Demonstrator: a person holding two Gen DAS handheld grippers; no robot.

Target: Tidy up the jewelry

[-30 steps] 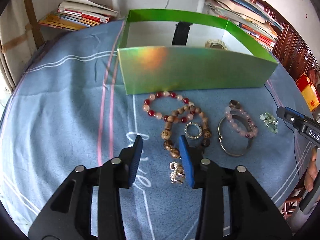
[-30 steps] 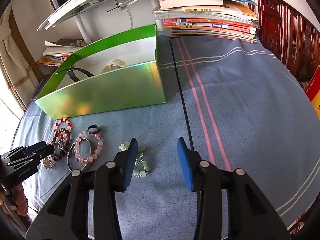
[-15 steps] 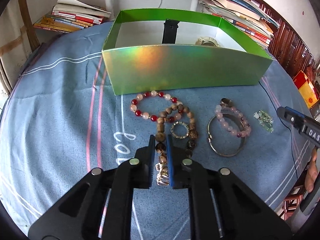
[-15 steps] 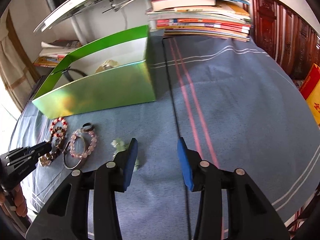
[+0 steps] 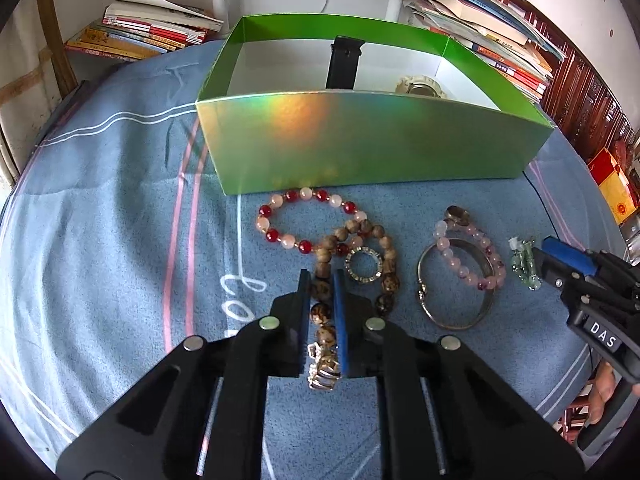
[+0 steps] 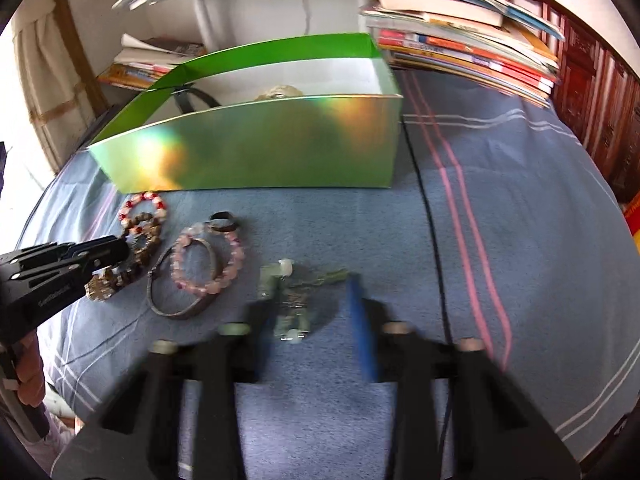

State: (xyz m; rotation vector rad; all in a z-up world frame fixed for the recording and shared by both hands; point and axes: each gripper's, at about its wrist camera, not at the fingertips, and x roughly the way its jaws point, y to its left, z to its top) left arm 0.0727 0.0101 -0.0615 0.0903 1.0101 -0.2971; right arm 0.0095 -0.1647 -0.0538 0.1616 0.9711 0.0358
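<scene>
My left gripper is shut on the brown wooden bead bracelet, with a gold crown ring between the fingers near their base. A red and pink bead bracelet, a rhinestone ring, a silver bangle and a pink bead bracelet lie in front of the green box. My right gripper is open and straddles the pale green earrings. The right view is blurred.
The green box holds a black watch strap and a pale watch. Stacks of books stand behind it at both sides. A black cable runs across the blue cloth.
My left gripper moved forward over the wooden bracelet and crown ring and closed on them. My right gripper swung left and down until its open fingers straddle the green earrings.
</scene>
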